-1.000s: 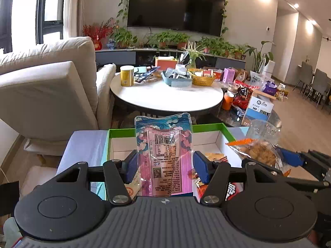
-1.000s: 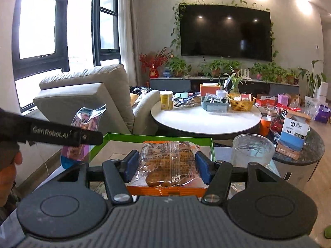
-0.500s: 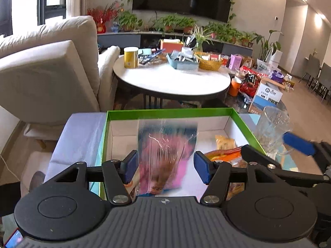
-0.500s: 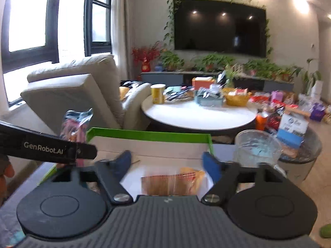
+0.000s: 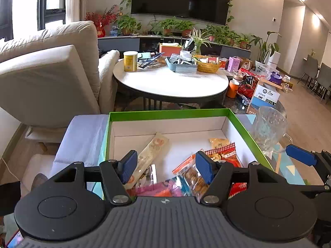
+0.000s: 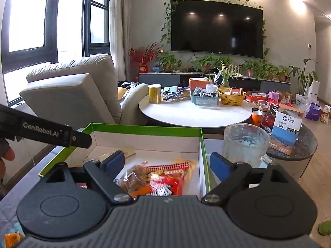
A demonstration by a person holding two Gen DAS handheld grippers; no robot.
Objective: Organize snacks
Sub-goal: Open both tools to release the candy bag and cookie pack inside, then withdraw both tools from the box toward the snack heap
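The left gripper (image 5: 166,166) hung over the near end of the green-rimmed box (image 5: 167,112) with its blue pads spread apart and nothing between them. Below and just past the pads lay the snacks, all inside the box: a pink packet (image 5: 159,189) flat on the floor at the near edge, directly under the gap; a clear cookie bag (image 5: 193,178) touching it on the right; a long beige stick pack (image 5: 152,152) slanting away by the left pad; and a red packet (image 5: 224,154) with a small yellow one (image 5: 219,142) beyond the right pad. The pads touched none of them.

The right gripper (image 6: 167,164) was likewise spread wide and empty, held above the box's right half. From its camera the cookie bag (image 6: 132,178) and the red packet (image 6: 165,179) lay on the box floor (image 6: 192,184) under the gap, nearer the left pad. Its right pad stood outside the box's right wall (image 6: 203,155), just in front of a glass jug (image 6: 245,144) beside the box. The left gripper's finger crossed the left edge of that view.

A round white table (image 5: 171,82) stood beyond the box, with a beige armchair (image 5: 51,68) to its left.
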